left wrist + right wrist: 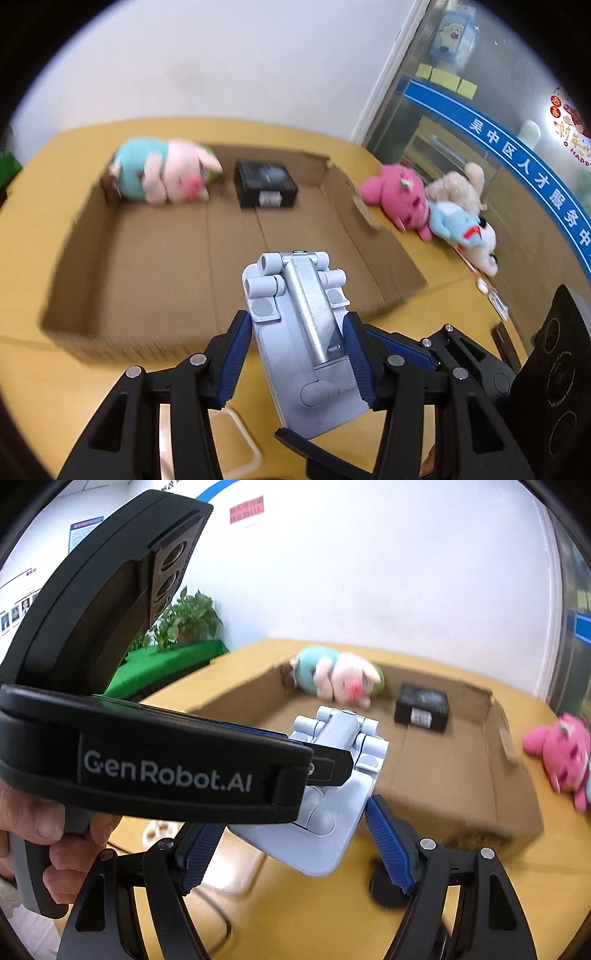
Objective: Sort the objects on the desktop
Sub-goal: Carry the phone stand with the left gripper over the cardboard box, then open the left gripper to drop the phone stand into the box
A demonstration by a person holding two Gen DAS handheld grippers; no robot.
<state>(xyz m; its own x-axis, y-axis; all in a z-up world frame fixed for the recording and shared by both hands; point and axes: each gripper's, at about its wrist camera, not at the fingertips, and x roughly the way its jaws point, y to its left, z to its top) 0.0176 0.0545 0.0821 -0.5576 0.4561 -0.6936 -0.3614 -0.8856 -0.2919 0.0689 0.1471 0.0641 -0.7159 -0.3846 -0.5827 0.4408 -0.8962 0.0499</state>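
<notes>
Left hand-held gripper (295,354): blue pads clamped on both sides of a pale blue folding stand (306,332), held clear above the table (443,302).
Right hand-held gripper (295,845): jaws apart; the stand lies between them, right pad clear of it, left-pad contact not discernible.
A hand (48,842) grips the left gripper's handle.
Cardboard tray (373,243): open-topped, on the yellow table beyond the stand.
Pig plush (166,177): in the tray's far left corner.
Black box (266,184): in the tray, just right of the pig.
Pink plush (399,192), cream plush (458,184), blue-and-white plush (465,229): heaped together on the table right of the tray.
Potted plant (188,620): far left, by the wall.
</notes>
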